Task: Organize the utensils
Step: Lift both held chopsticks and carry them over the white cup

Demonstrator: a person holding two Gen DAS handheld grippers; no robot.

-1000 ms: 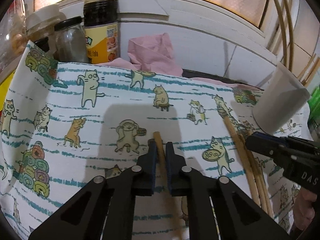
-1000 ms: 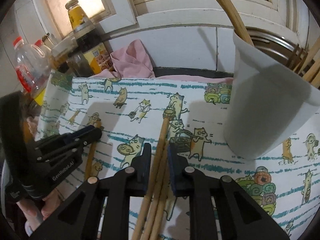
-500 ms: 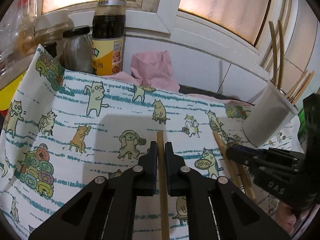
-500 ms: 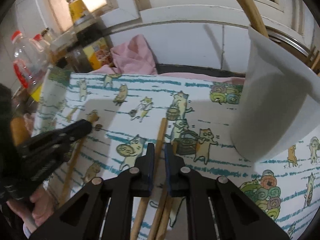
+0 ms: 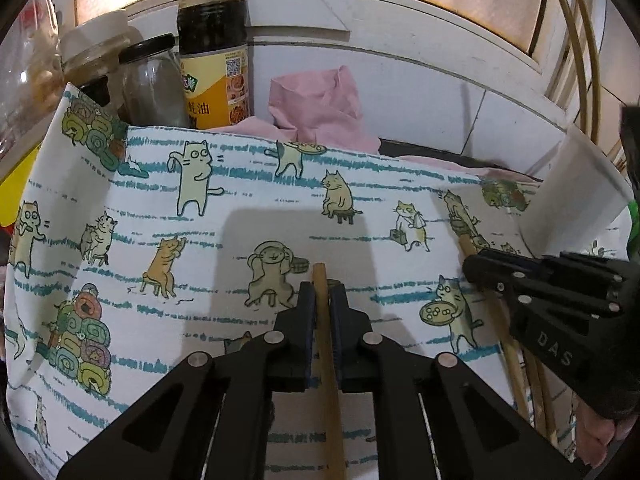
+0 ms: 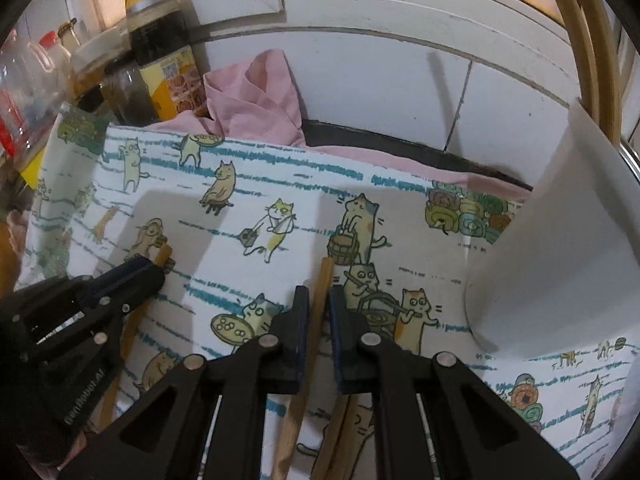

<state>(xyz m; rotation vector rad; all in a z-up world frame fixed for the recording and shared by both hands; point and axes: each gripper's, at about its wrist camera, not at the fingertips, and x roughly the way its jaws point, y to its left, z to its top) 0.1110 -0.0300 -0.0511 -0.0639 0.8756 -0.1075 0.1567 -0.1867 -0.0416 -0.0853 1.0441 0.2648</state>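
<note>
One chopstick [image 5: 325, 344] lay on the cat-print cloth [image 5: 224, 216] with the left gripper [image 5: 320, 312] clamped on it near its far tip, while the right gripper [image 6: 319, 320] pinched another chopstick [image 6: 316, 320] beside the spare ones [image 6: 340, 436]. The white holder [image 6: 560, 248] stood far right. Lifting cleanly probably called for firm fingers, each stick raised tip-up before swinging toward the holder.

Black grippers [image 5: 320, 304], silver screws, "DAS" marking.
</note>
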